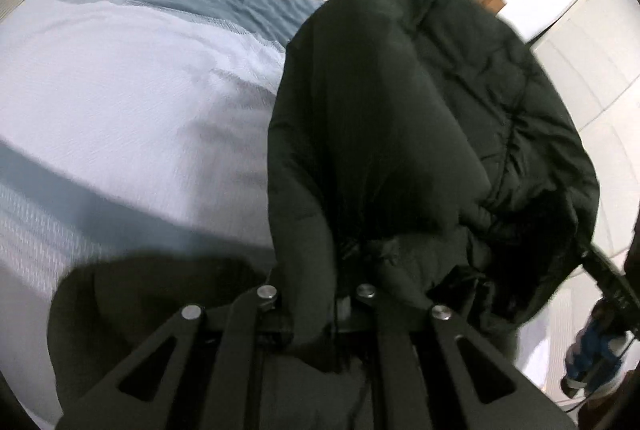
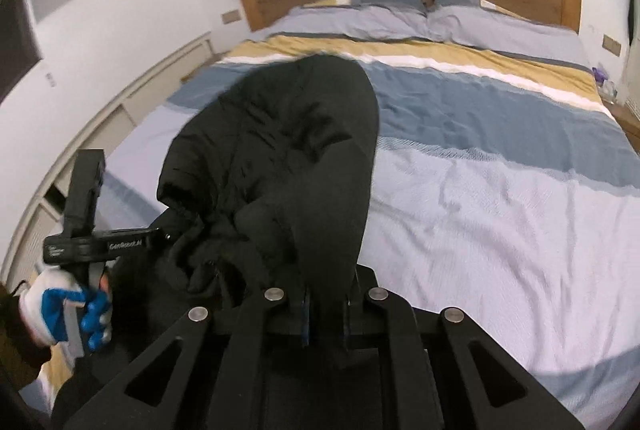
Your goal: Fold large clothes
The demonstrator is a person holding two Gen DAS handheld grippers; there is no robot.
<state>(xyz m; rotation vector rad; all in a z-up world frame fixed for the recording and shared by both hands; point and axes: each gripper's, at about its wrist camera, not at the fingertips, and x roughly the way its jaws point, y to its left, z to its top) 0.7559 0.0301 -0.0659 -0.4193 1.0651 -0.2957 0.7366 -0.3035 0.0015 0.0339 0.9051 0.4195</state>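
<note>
The black padded jacket (image 2: 288, 157) is held lifted above the striped bed (image 2: 500, 222), its long axis running toward twelve o'clock from both tools. The right tool (image 2: 325, 306) is clamped on one edge, the left tool (image 1: 316, 300) on another; neither is nearer.

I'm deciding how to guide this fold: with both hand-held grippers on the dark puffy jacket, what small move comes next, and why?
Probably spread both hands apart. The left hand-held gripper and right hand-held gripper are each shut on the black quilted puffer jacket, which hangs bunched between them above the blue, white and yellow striped bedspread. Stretching it flat first should make it easier to lay down.
</note>
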